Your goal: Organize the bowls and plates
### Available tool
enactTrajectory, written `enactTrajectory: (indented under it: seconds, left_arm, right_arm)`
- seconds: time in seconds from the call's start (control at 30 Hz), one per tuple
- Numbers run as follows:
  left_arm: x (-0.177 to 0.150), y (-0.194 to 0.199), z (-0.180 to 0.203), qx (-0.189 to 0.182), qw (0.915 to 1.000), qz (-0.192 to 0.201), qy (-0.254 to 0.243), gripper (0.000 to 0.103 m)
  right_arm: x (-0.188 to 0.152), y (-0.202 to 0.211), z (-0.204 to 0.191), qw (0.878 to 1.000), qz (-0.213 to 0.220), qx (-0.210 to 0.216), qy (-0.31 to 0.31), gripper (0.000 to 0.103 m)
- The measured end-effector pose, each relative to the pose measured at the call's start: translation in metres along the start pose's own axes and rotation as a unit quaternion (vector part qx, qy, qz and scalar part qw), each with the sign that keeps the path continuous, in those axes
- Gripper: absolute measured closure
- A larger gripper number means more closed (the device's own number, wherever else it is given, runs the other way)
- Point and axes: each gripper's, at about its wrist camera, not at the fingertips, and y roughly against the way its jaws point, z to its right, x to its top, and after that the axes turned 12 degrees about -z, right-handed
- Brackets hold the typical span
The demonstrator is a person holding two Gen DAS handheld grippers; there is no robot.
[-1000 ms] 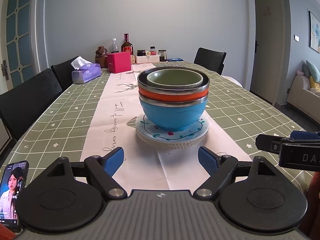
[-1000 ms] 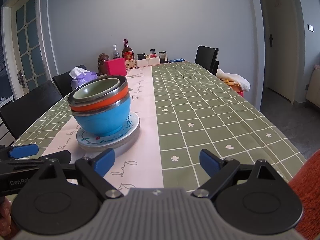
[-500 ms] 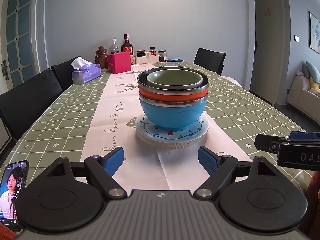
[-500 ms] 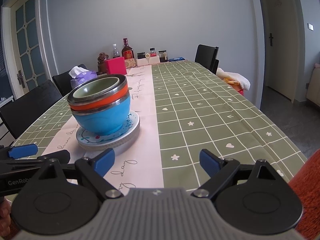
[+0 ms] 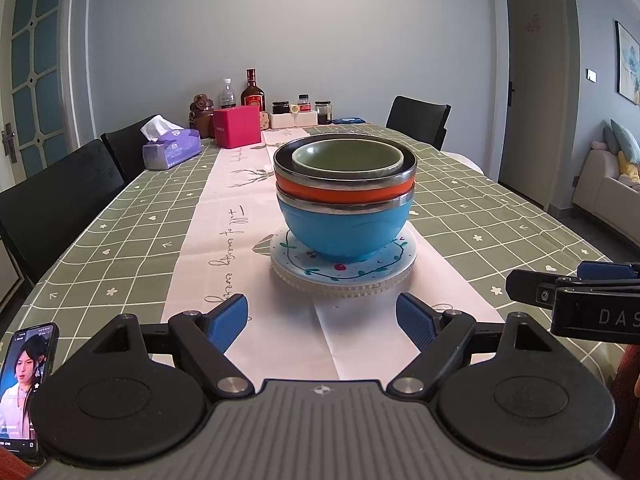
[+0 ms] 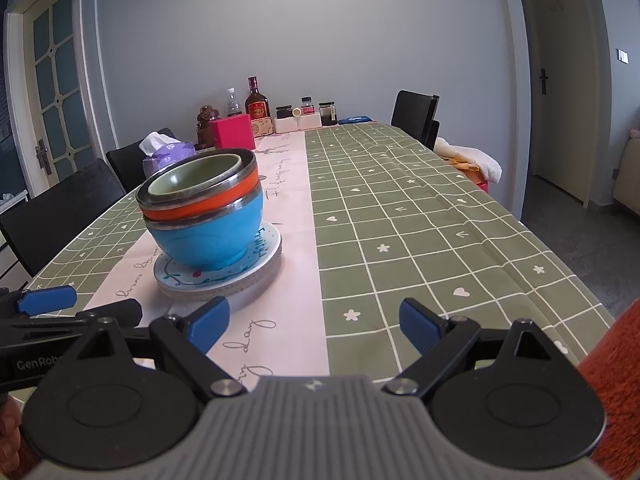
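Three nested bowls stand on stacked patterned plates [image 5: 344,276] on the pink table runner: a blue bowl [image 5: 344,228] at the bottom, an orange bowl [image 5: 344,192] in it, a green bowl [image 5: 347,156] on top. The stack also shows in the right wrist view, with the blue bowl [image 6: 204,240] on the plates [image 6: 224,276]. My left gripper [image 5: 322,322] is open and empty, just in front of the plates. My right gripper [image 6: 314,324] is open and empty, to the right of the stack and apart from it.
A phone [image 5: 26,384] lies at the near left table edge. A tissue box [image 5: 170,152], a pink box [image 5: 236,126], bottles and jars [image 5: 252,94] stand at the far end. Black chairs [image 5: 52,196] line both sides of the table.
Both grippers have barely moved; the right gripper has drifted slightly. The stack has not moved.
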Motion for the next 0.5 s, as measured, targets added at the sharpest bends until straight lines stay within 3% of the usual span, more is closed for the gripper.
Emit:
enactTrajectory:
  seconds: [0.5]
  left_arm:
    - [-0.0003, 0.0009, -0.0001, 0.002, 1.0000, 0.002, -0.002, 0.005]
  right_arm:
    - [-0.0011, 0.0004, -0.0005, 1.000, -0.001, 0.005, 0.000, 0.012]
